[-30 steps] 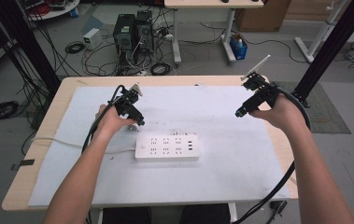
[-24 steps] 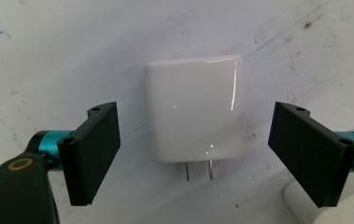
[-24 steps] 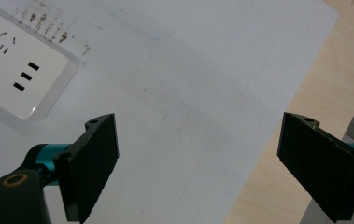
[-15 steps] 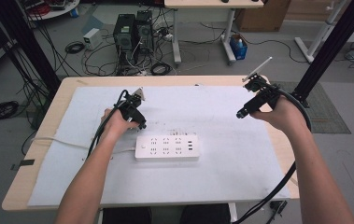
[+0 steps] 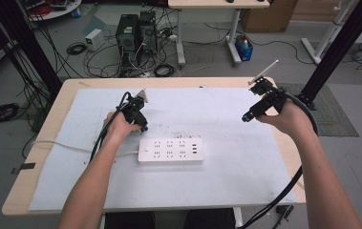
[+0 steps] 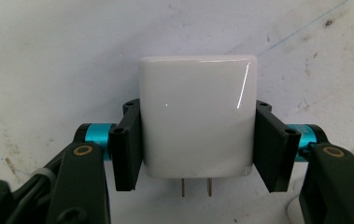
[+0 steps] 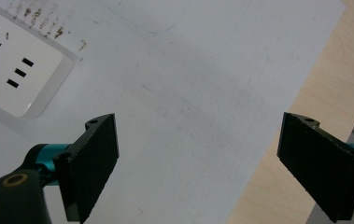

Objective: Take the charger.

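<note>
left gripper (image 6: 198, 140): clamped on charger (image 6: 197, 116), prongs free
right gripper (image 7: 198, 168): jaws apart, empty
strip (image 5: 170, 151): nothing plugged in
left to do: probably plugging in charger

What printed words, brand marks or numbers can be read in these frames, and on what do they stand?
None can be read.
White charger, held in the left tool: glossy face, no print visible.
Power strip: sockets and slots, no legible label.
Computer towers on the floor: too small to read.
</note>
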Demonstrator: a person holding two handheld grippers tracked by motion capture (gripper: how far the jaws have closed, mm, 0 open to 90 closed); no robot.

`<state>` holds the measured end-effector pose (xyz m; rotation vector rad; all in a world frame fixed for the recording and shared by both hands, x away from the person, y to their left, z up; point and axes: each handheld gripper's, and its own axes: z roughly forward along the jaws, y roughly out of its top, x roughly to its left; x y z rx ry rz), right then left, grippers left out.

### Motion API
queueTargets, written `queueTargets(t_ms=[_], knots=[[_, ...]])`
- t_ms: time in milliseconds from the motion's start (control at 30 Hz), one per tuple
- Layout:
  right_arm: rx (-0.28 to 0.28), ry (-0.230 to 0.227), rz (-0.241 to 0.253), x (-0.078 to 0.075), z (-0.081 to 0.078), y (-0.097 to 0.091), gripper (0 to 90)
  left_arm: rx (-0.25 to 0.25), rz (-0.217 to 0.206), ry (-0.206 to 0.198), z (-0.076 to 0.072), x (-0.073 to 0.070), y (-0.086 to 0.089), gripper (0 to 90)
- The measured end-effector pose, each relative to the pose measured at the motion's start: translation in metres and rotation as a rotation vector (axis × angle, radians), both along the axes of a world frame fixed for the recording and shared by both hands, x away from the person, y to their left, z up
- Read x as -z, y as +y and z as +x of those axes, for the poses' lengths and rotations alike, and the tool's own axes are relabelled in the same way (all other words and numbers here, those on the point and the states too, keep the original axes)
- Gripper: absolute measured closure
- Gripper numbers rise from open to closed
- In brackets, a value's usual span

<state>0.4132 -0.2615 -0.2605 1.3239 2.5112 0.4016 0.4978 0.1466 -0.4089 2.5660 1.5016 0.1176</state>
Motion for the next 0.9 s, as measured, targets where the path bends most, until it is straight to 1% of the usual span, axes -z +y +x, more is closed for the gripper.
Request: queueTargets(t_ms=[100,200,233,300,333,367,433,467,500,533,567,633,667,733,767,867,900], knots=[[0.001,0.003,0.001,0.0,0.0,0.001,12.1,0.001,-0.012,-0.002,-0.002,-0.005,0.002,42.4],[0.004,0.015,-0.008,0.002,0.001,0.001,12.1,0.018,-0.015,-0.012,-0.006,-0.019,0.004,42.5],[0.008,0.017,-0.004,0.002,0.001,0.002,12.1,0.023,-0.021,-0.018,-0.008,-0.026,0.004,42.5],[0.009,0.025,-0.011,0.003,0.001,0.002,12.1,0.021,-0.049,-0.032,-0.013,-0.041,0.005,42.5],[0.009,0.029,-0.017,0.003,0.002,0.002,12.1,0.032,-0.053,-0.032,-0.016,-0.049,0.006,42.5],[0.013,0.031,-0.023,0.003,0.002,0.003,12.1,0.032,-0.06,-0.043,-0.019,-0.057,0.005,42.5],[0.015,0.037,-0.026,0.004,0.002,0.003,12.1,0.052,-0.05,-0.057,-0.024,-0.074,0.005,42.5],[0.017,0.039,-0.026,0.004,0.003,0.004,12.1,0.06,-0.052,-0.065,-0.027,-0.082,0.005,42.5],[0.019,0.042,-0.025,0.005,0.003,0.004,12.1,0.06,-0.062,-0.076,-0.03,-0.089,0.006,42.4],[0.021,0.045,-0.023,0.005,0.003,0.005,12.1,0.072,-0.062,-0.077,-0.032,-0.097,0.006,42.5],[0.021,0.05,-0.021,0.005,0.003,0.006,12.1,0.075,-0.065,-0.079,-0.035,-0.103,0.006,42.5],[0.019,0.055,-0.021,0.005,0.003,0.008,12.1,0.09,-0.054,-0.091,-0.039,-0.113,0.006,42.5],[0.017,0.053,-0.022,0.004,0.003,0.009,12.1,0.098,-0.054,-0.095,-0.041,-0.117,0.006,42.5],[0.012,0.052,-0.02,0.004,0.003,0.01,12.1,0.1,-0.071,-0.108,-0.044,-0.124,0.007,42.5],[0.012,0.053,-0.021,0.004,0.004,0.011,12.1,0.102,-0.073,-0.106,-0.045,-0.126,0.008,42.5],[0.014,0.055,-0.017,0.004,0.006,0.01,12.1,0.107,-0.06,-0.115,-0.047,-0.13,0.008,42.5],[0.021,0.062,-0.007,0.004,0.006,0.01,12.1,0.11,-0.062,-0.117,-0.048,-0.131,0.009,42.5]])
